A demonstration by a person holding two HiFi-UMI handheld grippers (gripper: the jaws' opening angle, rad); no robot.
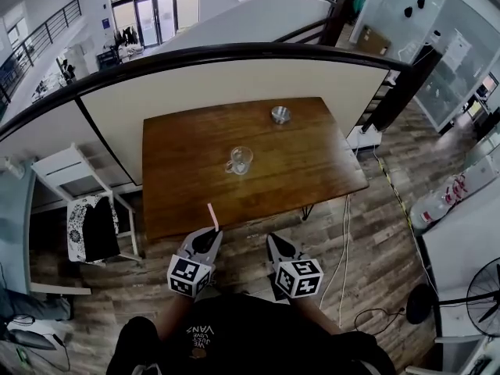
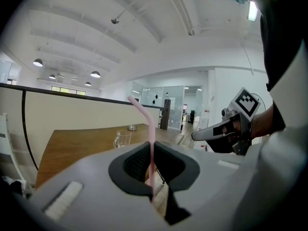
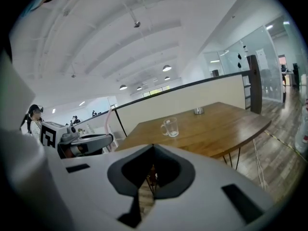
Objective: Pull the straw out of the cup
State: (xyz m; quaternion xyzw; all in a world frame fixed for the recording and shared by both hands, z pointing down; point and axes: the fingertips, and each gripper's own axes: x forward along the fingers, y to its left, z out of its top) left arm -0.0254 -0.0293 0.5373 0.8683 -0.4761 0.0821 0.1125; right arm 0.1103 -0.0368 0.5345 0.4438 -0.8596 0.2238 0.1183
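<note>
Just before the near edge of the table (image 1: pixel 312 170), the pink straw (image 2: pixel 151 138) is held upright by the left claw (image 2: pixel 152 170). The two jaws of this claw are pressed together on the lower part of the straw, and the bent top is seen leaning over to one side above them. The glass cup (image 1: pixel 240 160) is seen standing near the middle of the table, well apart from both claws, and no straw is seen inside it. A small metal dish (image 1: pixel 281 115) is seen farther back, near the far edge. The right claw (image 3: pixel 152 170) is closed tight, and nothing is caught between its jaws. It is held beside the left claw, with a gap between the two. Judged from all this, the pulling step looks done, since the straw is out of the cup and clear of it. What may be left is for the straw to be put down. For that, the squeeze on the straw would have to be kept until the straw is low over a bare part of the table. A spot away from the cup would be best, so the cup is not bumped. Only then should the jaws be let apart, slowly, so the light straw is not flicked or rolled off the edge. The right claw is not needed for this and can be kept out of the way.
</note>
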